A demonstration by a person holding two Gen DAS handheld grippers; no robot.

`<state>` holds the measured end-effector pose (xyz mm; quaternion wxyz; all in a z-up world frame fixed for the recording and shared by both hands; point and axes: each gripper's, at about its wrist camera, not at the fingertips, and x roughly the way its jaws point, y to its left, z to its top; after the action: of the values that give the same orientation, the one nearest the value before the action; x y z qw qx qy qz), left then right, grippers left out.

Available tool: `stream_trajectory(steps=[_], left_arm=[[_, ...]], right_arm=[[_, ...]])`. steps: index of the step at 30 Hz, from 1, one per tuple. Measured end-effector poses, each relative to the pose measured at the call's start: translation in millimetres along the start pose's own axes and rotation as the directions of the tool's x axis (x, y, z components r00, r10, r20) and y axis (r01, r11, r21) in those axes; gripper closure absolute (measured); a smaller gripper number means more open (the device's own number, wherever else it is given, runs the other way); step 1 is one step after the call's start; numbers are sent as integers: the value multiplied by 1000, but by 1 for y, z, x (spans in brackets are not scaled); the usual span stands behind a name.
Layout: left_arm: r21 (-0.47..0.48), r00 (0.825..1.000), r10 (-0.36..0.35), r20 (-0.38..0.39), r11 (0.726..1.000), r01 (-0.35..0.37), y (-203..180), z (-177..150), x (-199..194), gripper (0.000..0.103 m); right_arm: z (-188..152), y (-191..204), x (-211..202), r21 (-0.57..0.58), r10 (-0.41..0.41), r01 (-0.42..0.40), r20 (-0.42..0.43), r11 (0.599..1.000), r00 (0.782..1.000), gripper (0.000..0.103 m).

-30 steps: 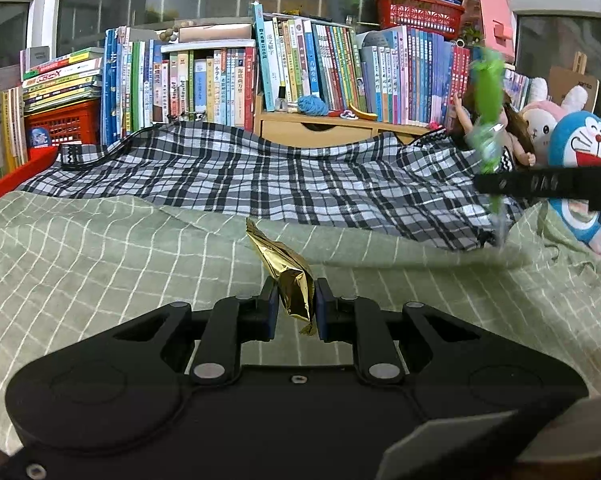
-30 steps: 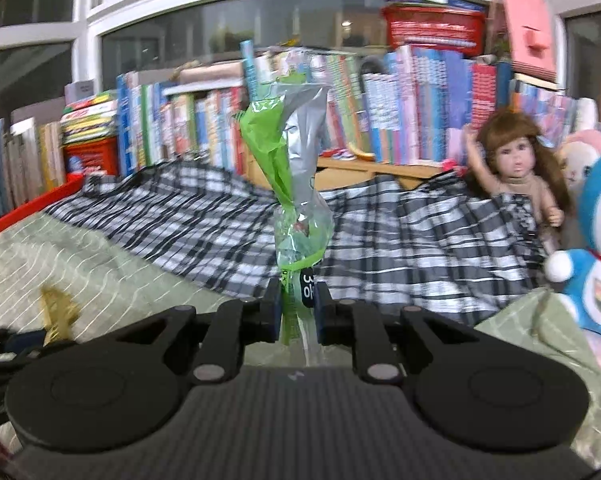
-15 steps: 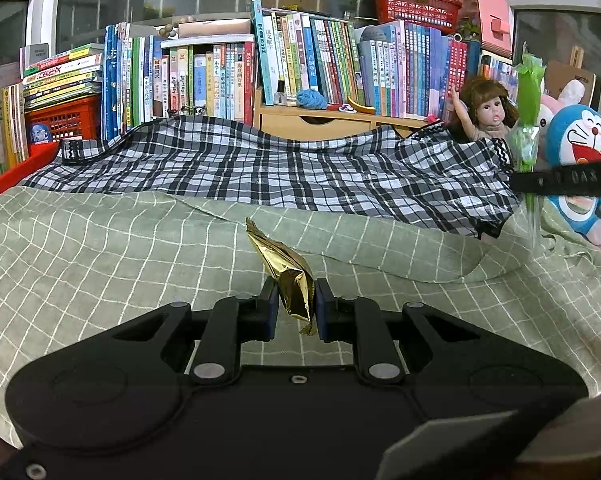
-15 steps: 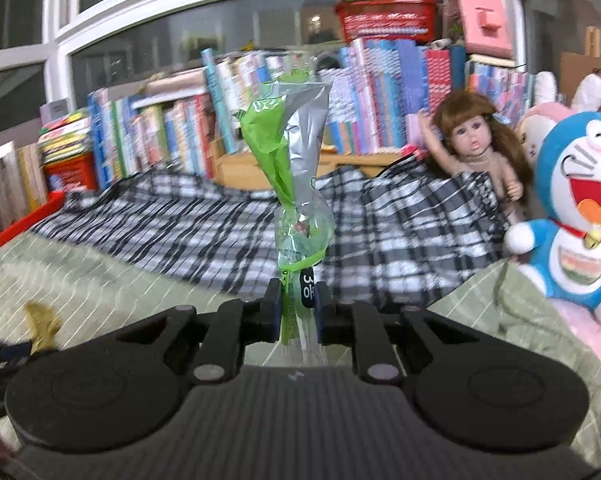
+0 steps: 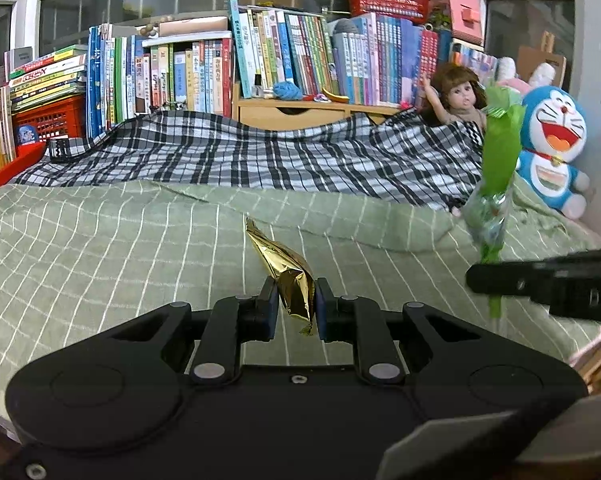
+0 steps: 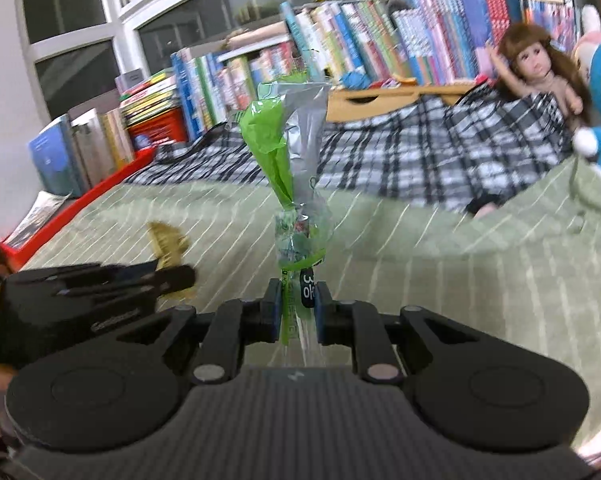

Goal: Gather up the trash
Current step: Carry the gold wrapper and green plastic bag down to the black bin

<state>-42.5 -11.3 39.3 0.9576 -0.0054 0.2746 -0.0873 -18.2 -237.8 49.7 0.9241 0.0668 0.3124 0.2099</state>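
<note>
Green checked bedding point(image 5: 100, 248) spreads under both my grippers, with a plaid blanket point(image 5: 260, 160), crowded bookshelves point(image 5: 220, 64) and a doll point(image 5: 458, 100) beyond my fingertips. My left gripper point(image 5: 296, 308) is pinched tight on a crumpled gold foil wrapper point(image 5: 288, 276) that sticks up between its fingers, and my right gripper point(image 6: 296, 310) clamps the neck of a green and silver snack bag point(image 6: 292, 152) standing upright above its tips, both pieces lifted clear of the bed. No bin shows, so I judge the job now is carrying: I should keep both squeezes firm and move level so neither light, slippery wrapper slides out.
</note>
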Motion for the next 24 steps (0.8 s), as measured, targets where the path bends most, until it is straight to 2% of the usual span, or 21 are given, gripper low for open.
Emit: stream_trajectory(steps=[13,24], left_arm=[[-13,996,-70,-47,997,70,-3,-53,-49,85],[-1,992,-63,-110,998,63,-3,-101,-68,85]], right_arm=[[-71,33,-25,-10,71,-72,-94,997,993,82],[-119,46,-36,20,80,-78,-166,997,983,82]])
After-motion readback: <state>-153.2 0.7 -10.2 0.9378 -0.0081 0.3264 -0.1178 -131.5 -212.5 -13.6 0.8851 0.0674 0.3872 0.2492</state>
